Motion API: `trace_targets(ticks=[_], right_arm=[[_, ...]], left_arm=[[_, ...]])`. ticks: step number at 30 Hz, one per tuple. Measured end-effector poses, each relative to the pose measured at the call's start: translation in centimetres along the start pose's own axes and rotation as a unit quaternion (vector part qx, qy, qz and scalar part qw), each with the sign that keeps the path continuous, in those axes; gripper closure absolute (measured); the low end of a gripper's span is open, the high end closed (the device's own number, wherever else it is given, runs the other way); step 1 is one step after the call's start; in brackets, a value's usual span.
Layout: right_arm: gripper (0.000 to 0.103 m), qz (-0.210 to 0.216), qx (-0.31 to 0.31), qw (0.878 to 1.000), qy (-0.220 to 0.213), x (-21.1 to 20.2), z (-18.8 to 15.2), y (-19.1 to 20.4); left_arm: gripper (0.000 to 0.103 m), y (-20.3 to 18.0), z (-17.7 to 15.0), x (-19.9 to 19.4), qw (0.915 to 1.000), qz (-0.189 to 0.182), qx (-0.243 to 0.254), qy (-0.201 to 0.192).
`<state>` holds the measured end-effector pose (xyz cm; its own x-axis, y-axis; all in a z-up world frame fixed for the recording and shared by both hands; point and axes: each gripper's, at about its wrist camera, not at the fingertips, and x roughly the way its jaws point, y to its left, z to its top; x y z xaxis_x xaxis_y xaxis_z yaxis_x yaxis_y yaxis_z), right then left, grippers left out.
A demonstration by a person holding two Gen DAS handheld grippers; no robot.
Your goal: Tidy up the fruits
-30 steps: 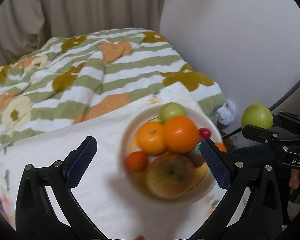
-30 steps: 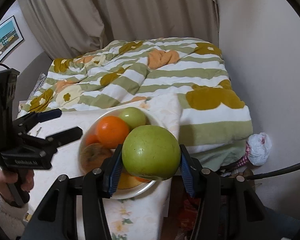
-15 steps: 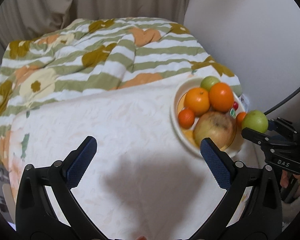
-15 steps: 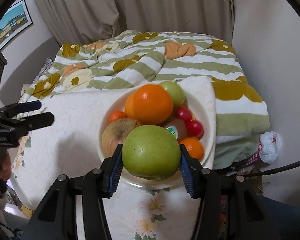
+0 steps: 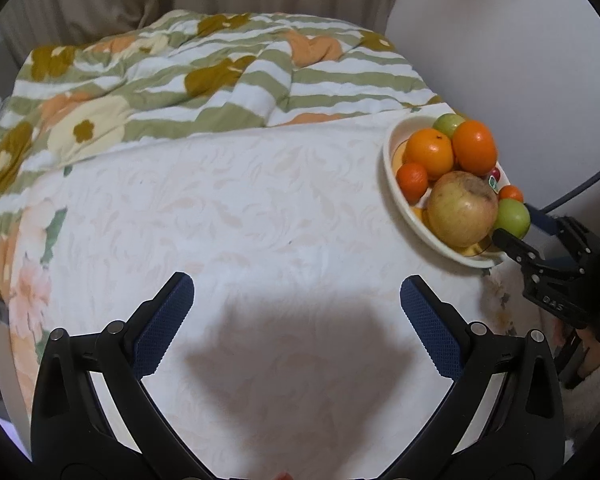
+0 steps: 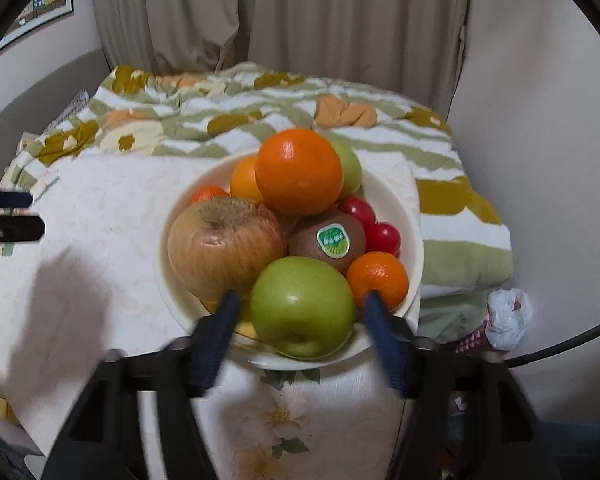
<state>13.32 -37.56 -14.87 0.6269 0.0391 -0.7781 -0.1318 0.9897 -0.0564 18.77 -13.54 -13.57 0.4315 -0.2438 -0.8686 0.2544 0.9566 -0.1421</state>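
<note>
A cream bowl (image 6: 414,236) at the table's right edge holds oranges (image 6: 298,170), a large russet apple (image 6: 224,246), a kiwi (image 6: 328,240), cherry tomatoes (image 6: 382,236) and a green apple at the back. A second green apple (image 6: 302,306) rests at the bowl's near rim between my right gripper's (image 6: 298,308) blue fingers, which stand open with gaps on both sides. In the left wrist view the bowl (image 5: 392,172), this apple (image 5: 512,216) and the right gripper (image 5: 516,226) sit at the right. My left gripper (image 5: 296,300) is open and empty over the tablecloth.
The table carries a white floral cloth (image 5: 240,220). A green-striped flowered quilt (image 5: 204,64) lies behind it. A wall (image 6: 540,120) stands close on the right, with a cable (image 6: 560,348) and a plastic bag (image 6: 508,318) below the table edge. Curtains hang at the back.
My right gripper carried the green apple down to the bowl's near rim and opened off it. My left gripper drew back and left, away from the bowl.
</note>
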Motion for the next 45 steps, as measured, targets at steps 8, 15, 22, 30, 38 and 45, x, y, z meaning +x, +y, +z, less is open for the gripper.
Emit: trace_targets(ticks=[8, 15, 22, 30, 38, 45], right_arm=[[0.001, -0.015, 0.018, 0.999, -0.029, -3.0, 0.8, 1.3], [0.001, -0.017, 0.029, 0.998, -0.057, -8.1, 3.2, 4.1], [0.001, -0.012, 0.065, 0.996, -0.063, -13.8, 5.8, 8.2], [0.001, -0.011, 0.102, 0.993, -0.053, -17.1, 6.3, 12.1], [0.001, -0.034, 0.077, 0.995, -0.059, -17.9, 5.3, 13.3], [0.001, -0.038, 0.08, 0.994, -0.068, -18.4, 4.9, 12.7]], left_arm=[[0.0, 2.1, -1.5, -3.2, 0.9996, 0.007, -0.014, -0.022], [0.0, 4.4, -2.2, -9.3, 0.9972, 0.021, -0.017, -0.07], [0.0, 7.0, -3.1, -16.2, 0.99, 0.055, -0.03, -0.126], [0.0, 8.4, -4.5, -20.2, 0.9845, 0.087, -0.031, -0.149], [0.0, 7.6, -6.1, -21.8, 0.9815, 0.076, -0.029, -0.173], [0.0, 6.3, -6.2, -21.6, 0.9802, 0.084, -0.031, -0.177]])
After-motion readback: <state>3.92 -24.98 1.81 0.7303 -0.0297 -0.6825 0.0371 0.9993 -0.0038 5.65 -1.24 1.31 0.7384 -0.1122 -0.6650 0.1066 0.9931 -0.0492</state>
